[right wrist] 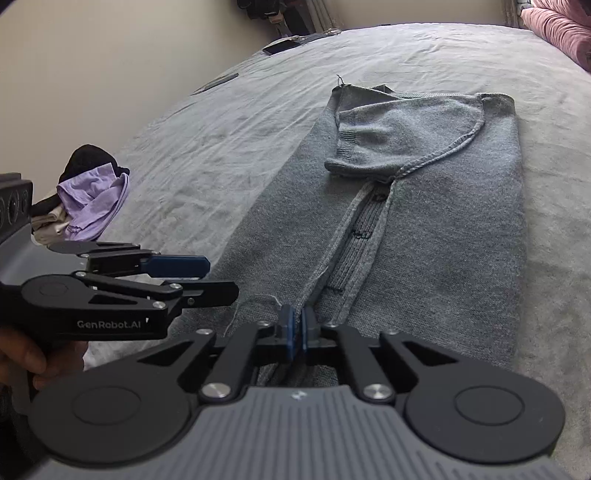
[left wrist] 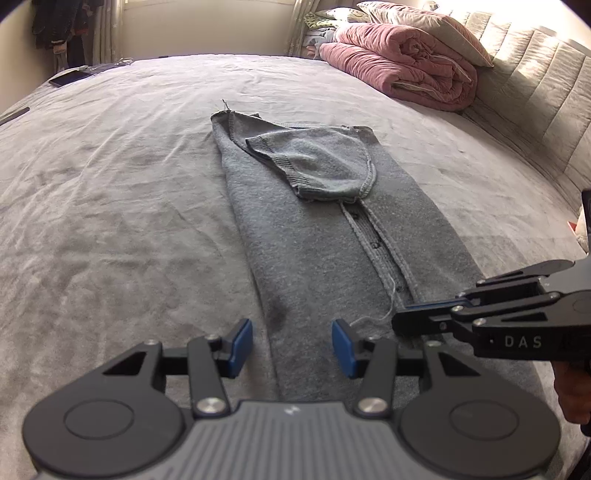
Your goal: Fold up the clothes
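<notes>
The grey cardigan lay lengthwise in the middle of the bed, its sides folded in to a long strip with one sleeve doubled over the far end and the button placket running down the centre. At the near hem the right tool pointed steeply down, its blue pads closed together with the hem's edge at their tips; whether fabric was pinched between them could not be told. The left tool hung beside it at a similar tilt, jaws about half open over the cardigan's near left edge and gripping nothing. Only the left wrist view showed the rolled pink quilt and pillow against the padded headboard. Only the right wrist view showed a heap of lilac and black clothes off the bed's left side, and the hand grasping the left tool's handle
</notes>
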`<state>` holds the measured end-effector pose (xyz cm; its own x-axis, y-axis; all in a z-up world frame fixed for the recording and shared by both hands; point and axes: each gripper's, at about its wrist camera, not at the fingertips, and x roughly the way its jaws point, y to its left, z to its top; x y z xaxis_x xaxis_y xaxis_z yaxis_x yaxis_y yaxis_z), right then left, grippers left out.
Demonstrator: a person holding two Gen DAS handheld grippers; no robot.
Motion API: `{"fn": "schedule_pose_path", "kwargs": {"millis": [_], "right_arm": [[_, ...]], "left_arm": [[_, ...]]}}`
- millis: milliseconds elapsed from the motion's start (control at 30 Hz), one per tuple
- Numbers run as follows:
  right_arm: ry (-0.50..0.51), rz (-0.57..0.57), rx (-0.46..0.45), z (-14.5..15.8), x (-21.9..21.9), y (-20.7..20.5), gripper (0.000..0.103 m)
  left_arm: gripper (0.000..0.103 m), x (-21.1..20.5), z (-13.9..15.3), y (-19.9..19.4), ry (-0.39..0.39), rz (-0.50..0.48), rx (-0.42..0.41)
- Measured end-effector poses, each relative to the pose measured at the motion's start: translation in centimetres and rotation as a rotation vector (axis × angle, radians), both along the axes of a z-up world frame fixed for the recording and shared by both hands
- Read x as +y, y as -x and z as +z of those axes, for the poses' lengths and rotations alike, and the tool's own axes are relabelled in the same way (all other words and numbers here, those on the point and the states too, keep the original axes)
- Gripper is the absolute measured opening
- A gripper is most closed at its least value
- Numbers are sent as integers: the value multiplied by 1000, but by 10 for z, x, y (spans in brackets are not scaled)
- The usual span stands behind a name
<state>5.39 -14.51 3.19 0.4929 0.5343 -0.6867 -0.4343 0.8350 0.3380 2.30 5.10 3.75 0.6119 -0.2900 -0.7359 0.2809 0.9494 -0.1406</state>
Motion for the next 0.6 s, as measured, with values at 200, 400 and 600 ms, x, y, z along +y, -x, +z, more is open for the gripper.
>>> {"fn": "schedule_pose_path", "kwargs": {"millis": [200,400,600], "right_arm": [[-7,-74,-14,11,-13,3,4],[-31,-92,73,-7,-18,-5,7],[-47,-85,79,-4,-14,1,15]], "left_arm": [[49,6,-2,1,-23,28,3],[50,0,-4,4,-96,-1,-3],[50,0,-3,9,-148,-24,-13]]}}
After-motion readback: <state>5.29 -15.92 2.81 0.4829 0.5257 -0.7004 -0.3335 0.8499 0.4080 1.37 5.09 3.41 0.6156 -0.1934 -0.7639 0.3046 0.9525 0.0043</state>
